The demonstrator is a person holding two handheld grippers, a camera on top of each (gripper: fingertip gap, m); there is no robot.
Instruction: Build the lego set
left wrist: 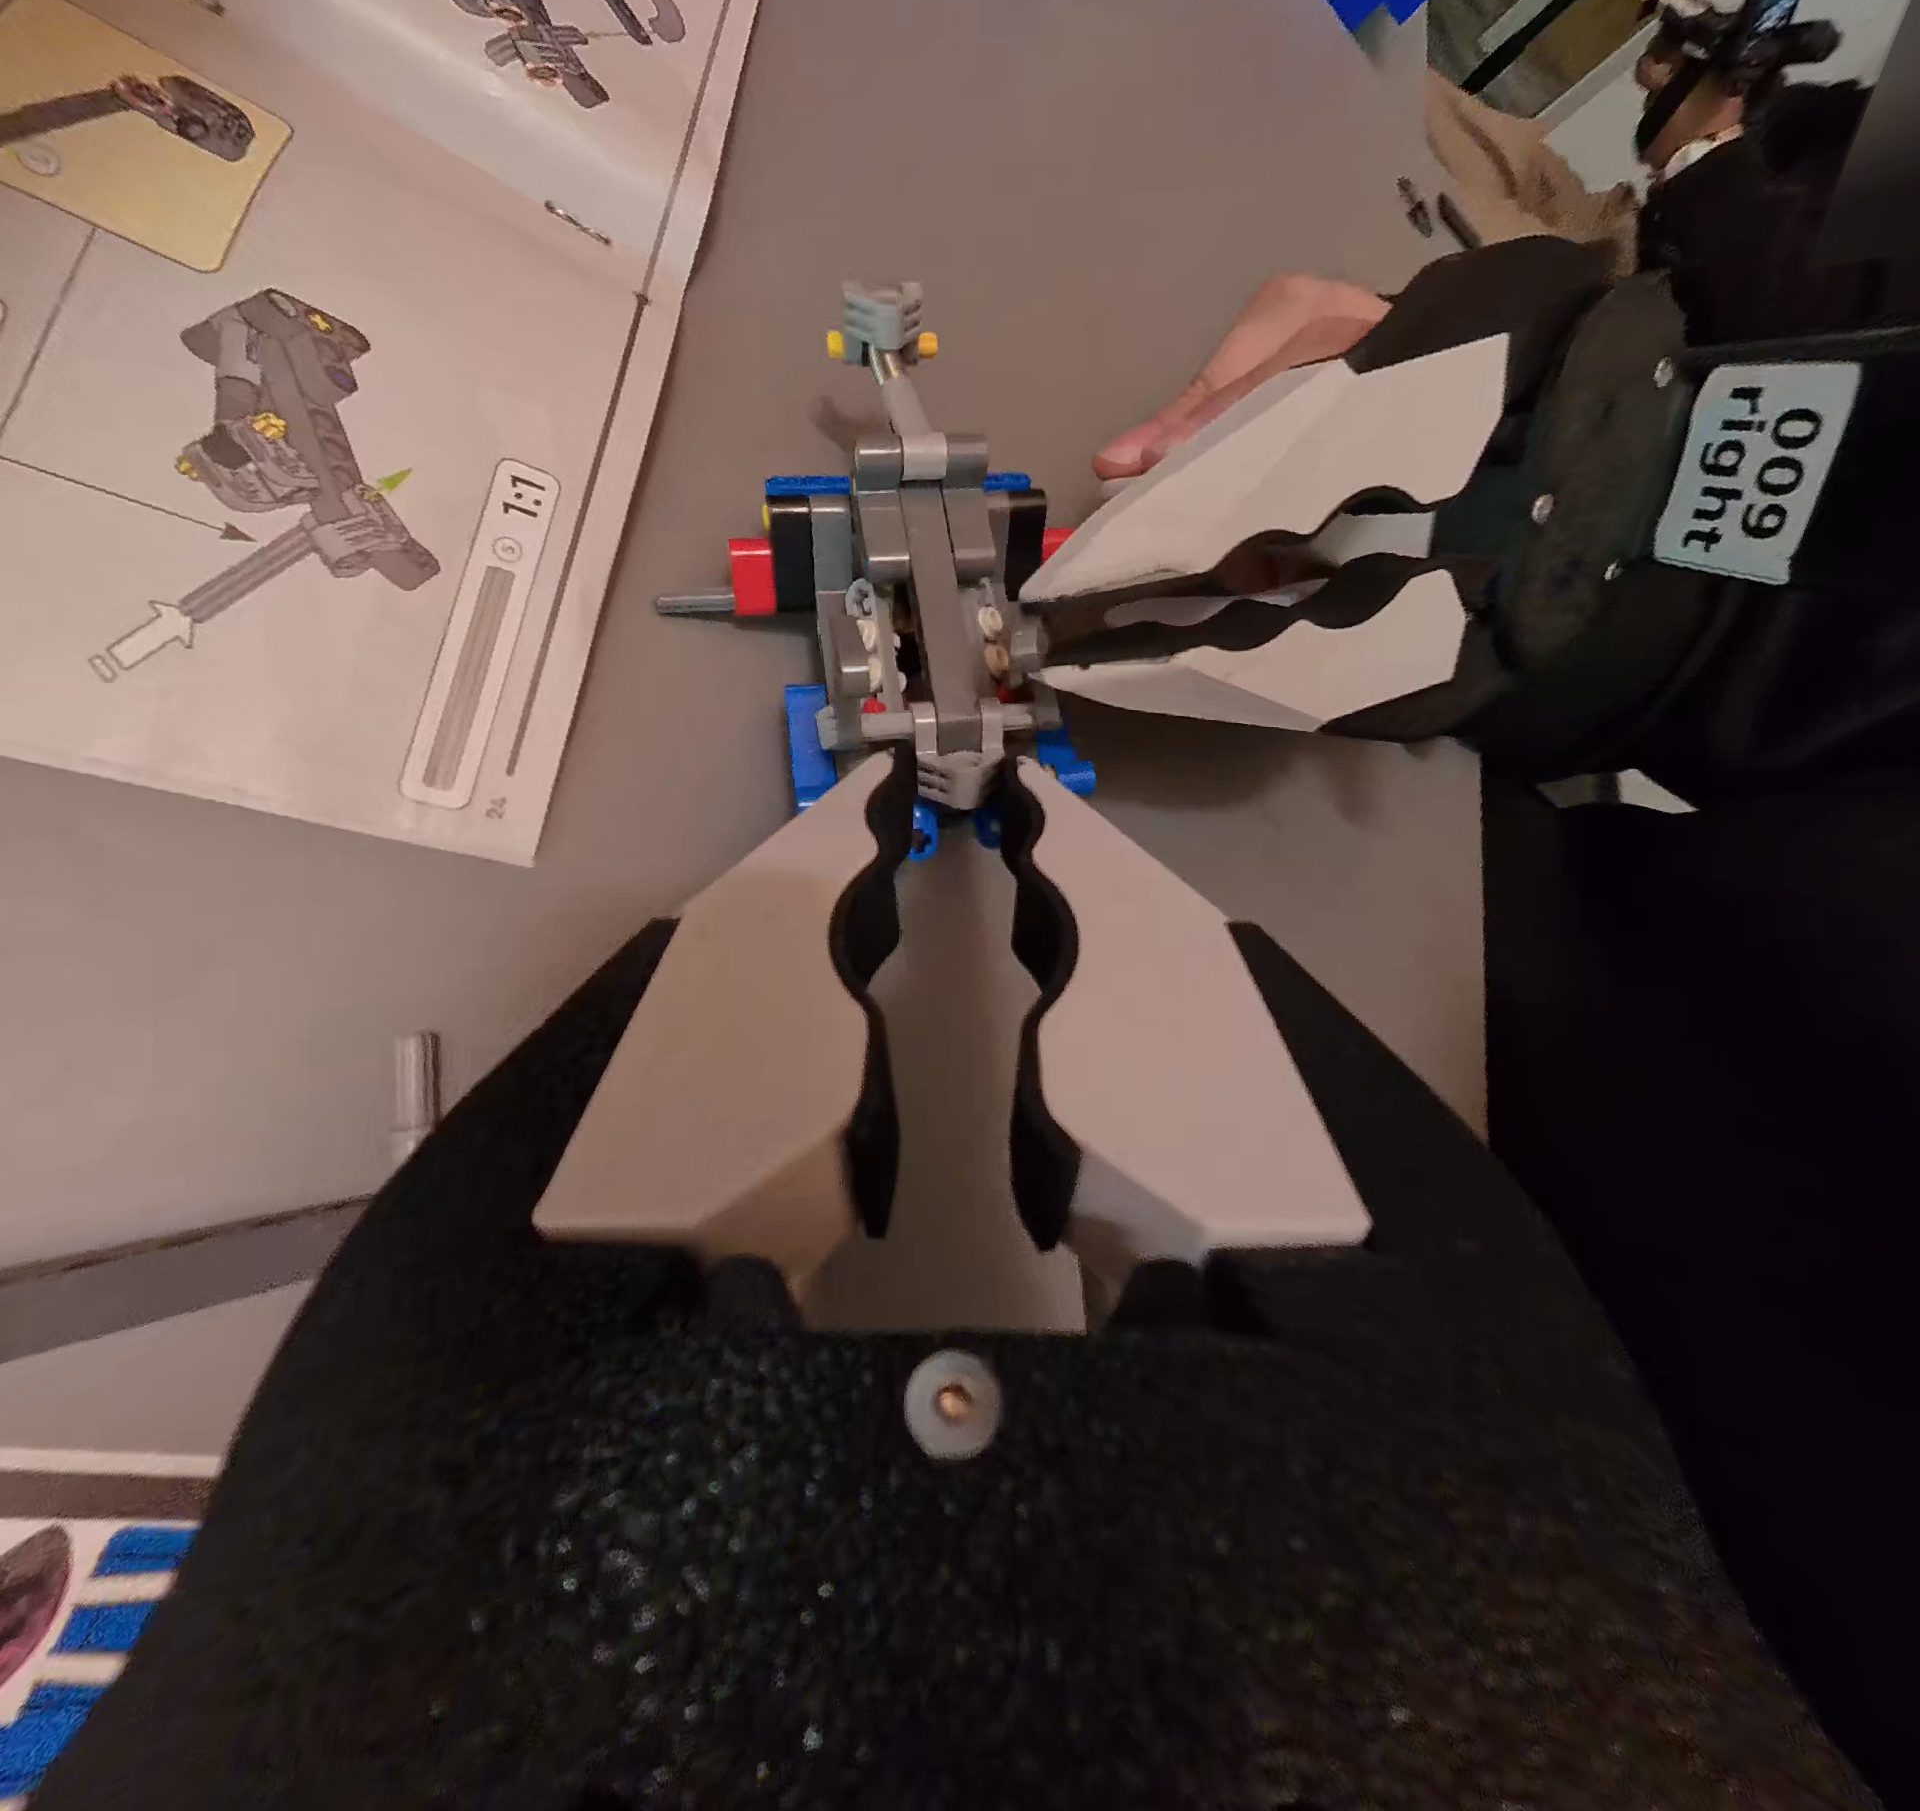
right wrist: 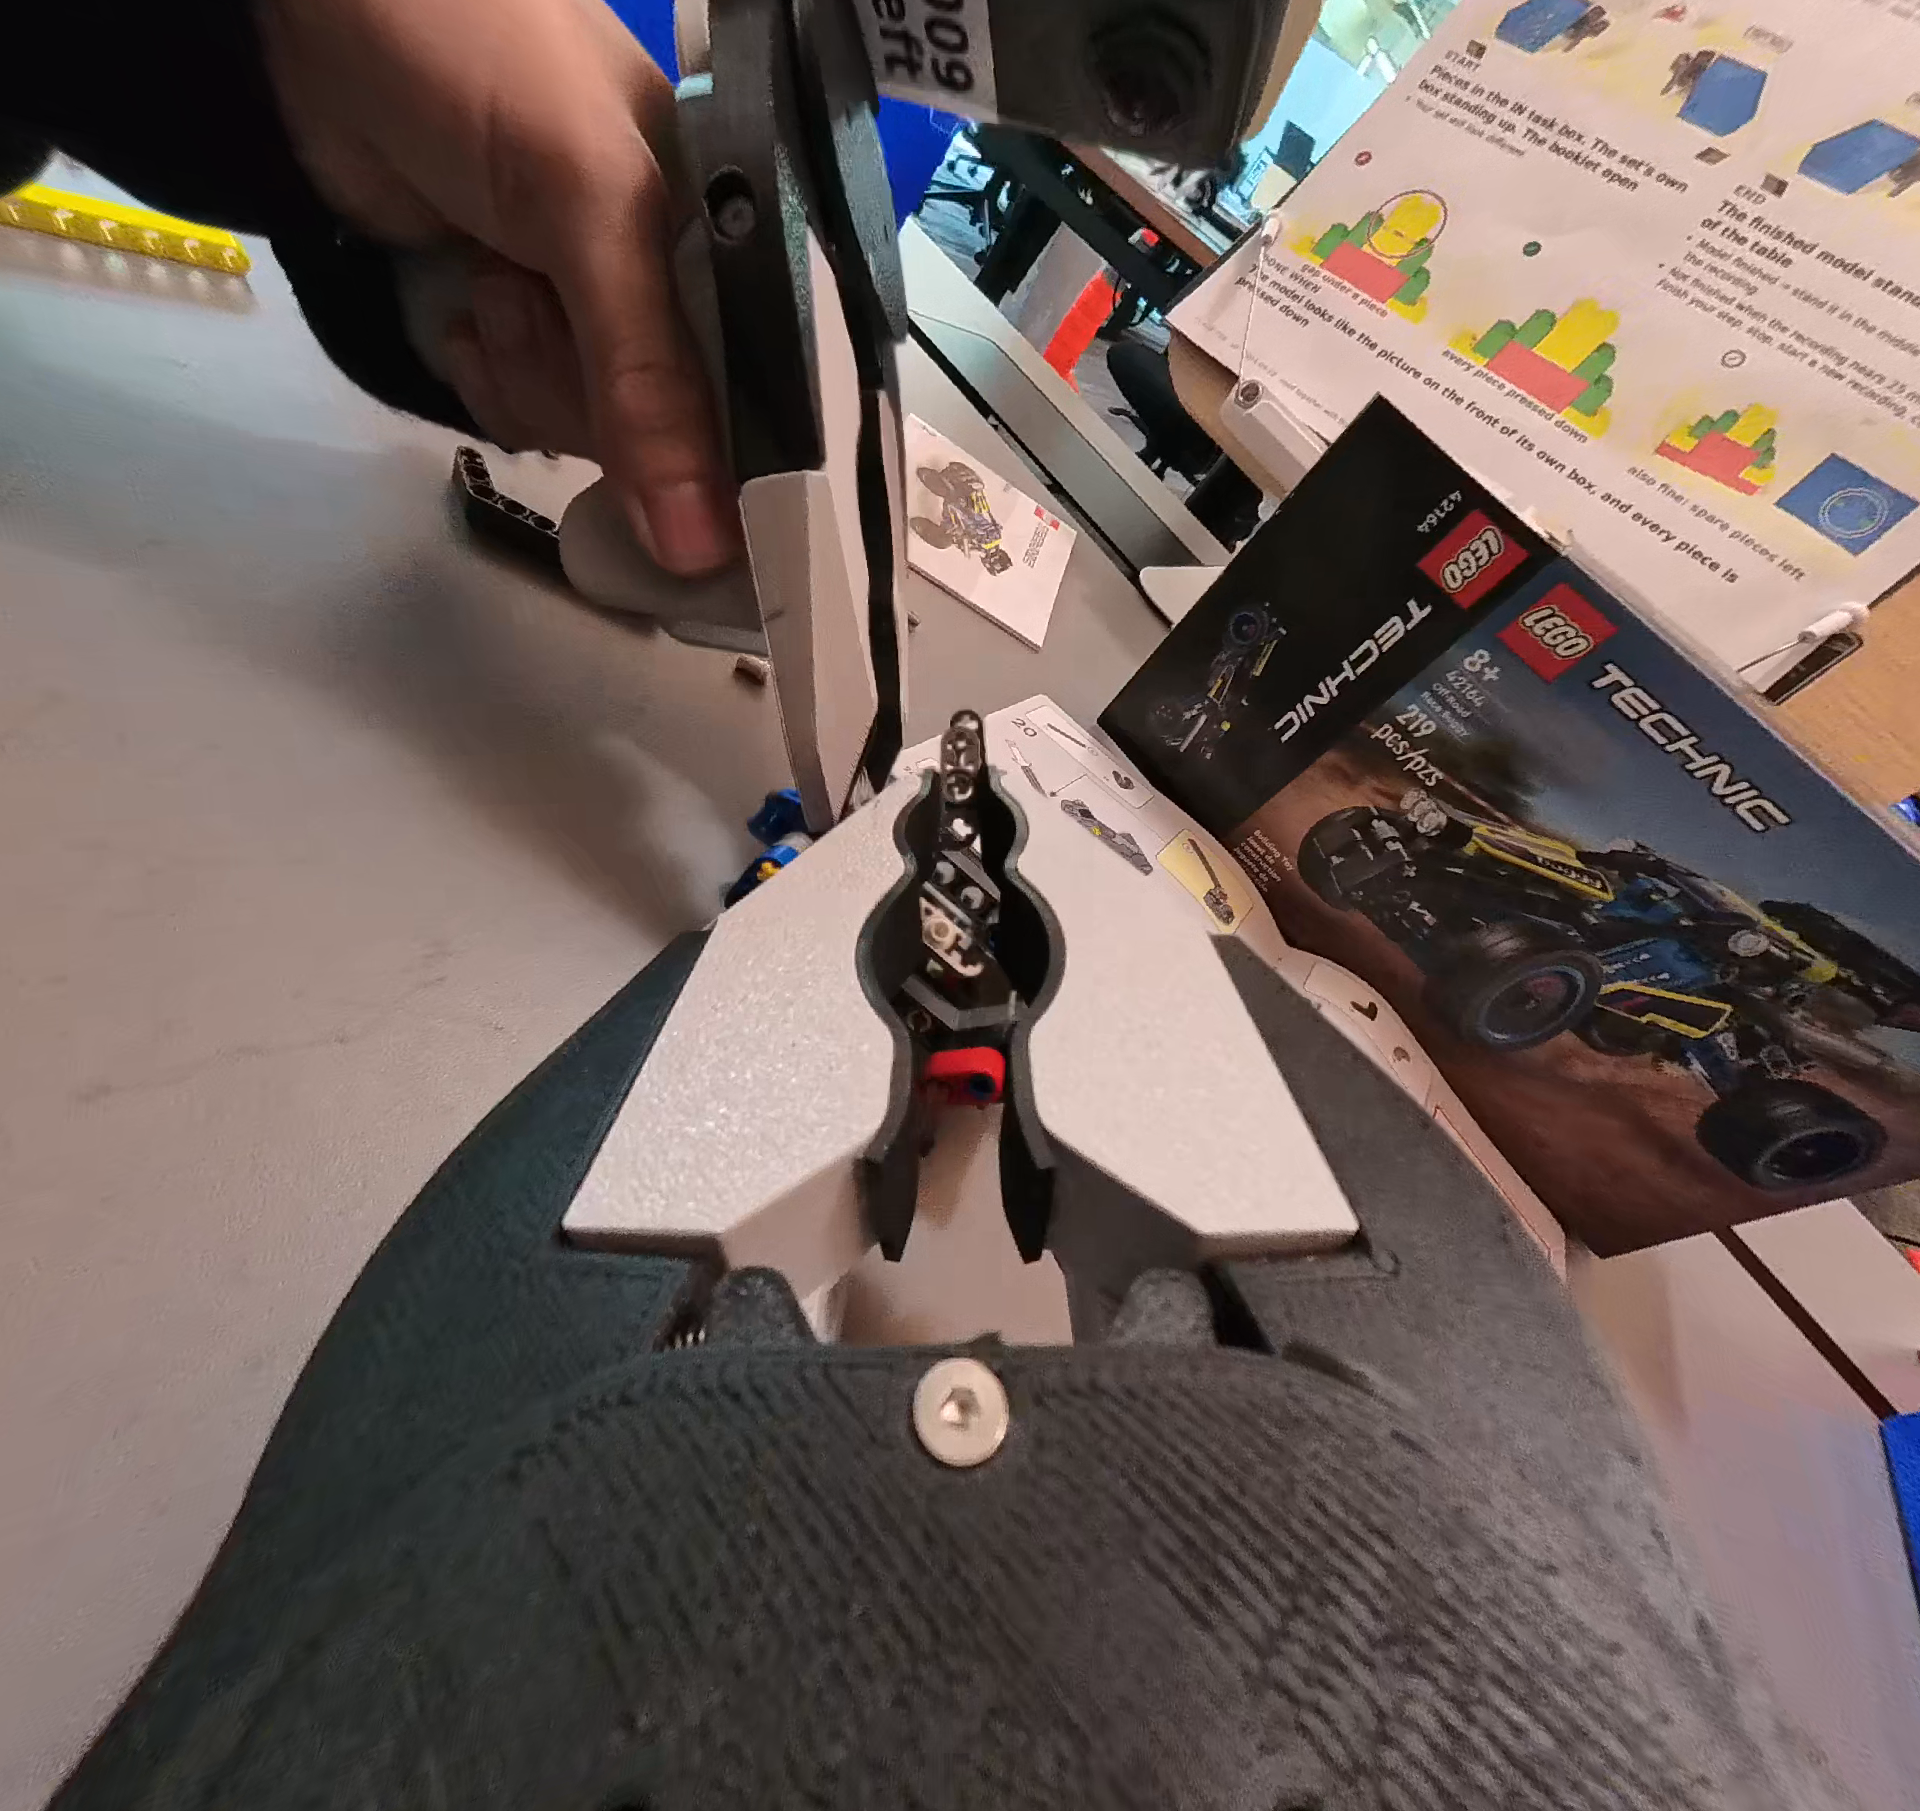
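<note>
Left tongs (left wrist: 951, 774) pinch the near grey end of the brick model (left wrist: 914, 608) on the grey worktop (left wrist: 1195, 151); right tongs (left wrist: 1039, 634) pinch its right side. Open instruction booklet (left wrist: 343, 359) lies left, the set's box (right wrist: 1558, 878) beyond
</note>
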